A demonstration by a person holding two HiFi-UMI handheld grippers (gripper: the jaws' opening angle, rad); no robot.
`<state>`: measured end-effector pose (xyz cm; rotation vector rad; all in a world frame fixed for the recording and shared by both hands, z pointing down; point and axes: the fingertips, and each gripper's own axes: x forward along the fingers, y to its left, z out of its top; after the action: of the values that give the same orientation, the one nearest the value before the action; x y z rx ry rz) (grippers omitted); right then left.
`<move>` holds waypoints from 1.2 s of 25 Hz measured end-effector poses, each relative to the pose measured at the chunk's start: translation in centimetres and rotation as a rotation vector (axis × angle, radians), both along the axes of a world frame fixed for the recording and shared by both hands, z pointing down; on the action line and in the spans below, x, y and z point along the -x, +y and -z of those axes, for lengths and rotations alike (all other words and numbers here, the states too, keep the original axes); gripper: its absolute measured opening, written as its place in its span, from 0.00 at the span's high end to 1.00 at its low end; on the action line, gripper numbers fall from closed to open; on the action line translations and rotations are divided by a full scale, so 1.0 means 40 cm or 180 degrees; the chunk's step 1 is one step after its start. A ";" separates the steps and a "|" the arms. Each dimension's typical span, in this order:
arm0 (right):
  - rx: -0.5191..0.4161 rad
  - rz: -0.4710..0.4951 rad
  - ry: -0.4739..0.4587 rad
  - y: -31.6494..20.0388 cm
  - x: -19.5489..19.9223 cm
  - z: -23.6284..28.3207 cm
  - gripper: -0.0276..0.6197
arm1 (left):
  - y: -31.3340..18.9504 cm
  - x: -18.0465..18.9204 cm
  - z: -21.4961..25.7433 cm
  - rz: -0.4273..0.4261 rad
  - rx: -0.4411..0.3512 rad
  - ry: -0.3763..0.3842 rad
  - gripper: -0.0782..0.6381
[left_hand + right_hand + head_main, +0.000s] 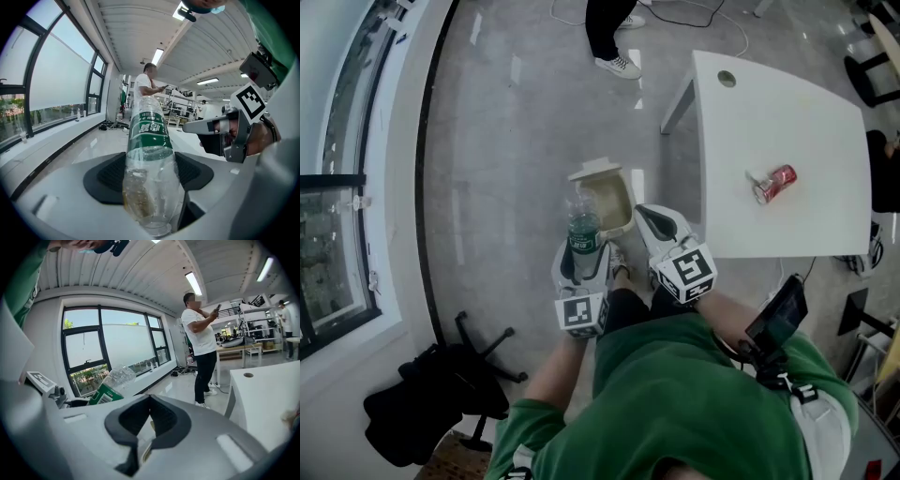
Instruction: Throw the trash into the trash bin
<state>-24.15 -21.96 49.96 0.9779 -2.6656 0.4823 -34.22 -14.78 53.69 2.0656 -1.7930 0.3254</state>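
The left gripper [151,174] has its jaws part-spread and clamped on a bottle [149,140]. The bottle's long axis runs along the jaws, and its far end sticks out ahead of the tips, over the open bin [614,202] just in front. The right gripper [149,401], close beside it, has its jaws pressed together at the tips with nothing between. A can [774,182] lies on the table [787,112], well off to its right.

I see a white worktop [787,112] at right, a round hole [727,79] near its far corner. Beyond it a person [607,28] stands on the grey floor [516,141]. A black chair base [483,347] lies near the window [333,253].
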 end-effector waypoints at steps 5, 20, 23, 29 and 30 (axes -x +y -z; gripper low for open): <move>0.0153 -0.0058 0.0126 -0.019 0.024 -0.117 0.95 | -0.003 0.026 -0.129 -0.0071 0.0267 -0.0010 0.43; 0.0579 -0.0128 0.0533 -0.024 0.046 -0.478 0.95 | -0.018 0.037 -0.479 -0.0456 0.0835 -0.0195 0.43; 0.0615 -0.0134 0.0601 -0.026 0.045 -0.547 0.95 | -0.016 0.035 -0.547 -0.0465 0.0932 -0.0173 0.43; 0.0738 -0.0121 0.0749 -0.019 0.041 -0.683 0.95 | -0.008 0.030 -0.686 -0.0483 0.1144 -0.0205 0.42; 0.0753 -0.0114 0.0763 -0.019 0.043 -0.704 0.95 | -0.011 0.027 -0.708 -0.0497 0.1166 -0.0214 0.42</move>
<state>-25.88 -22.72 78.10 0.9481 -2.3212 0.6287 -35.31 -15.20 82.00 1.9499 -1.4767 0.7175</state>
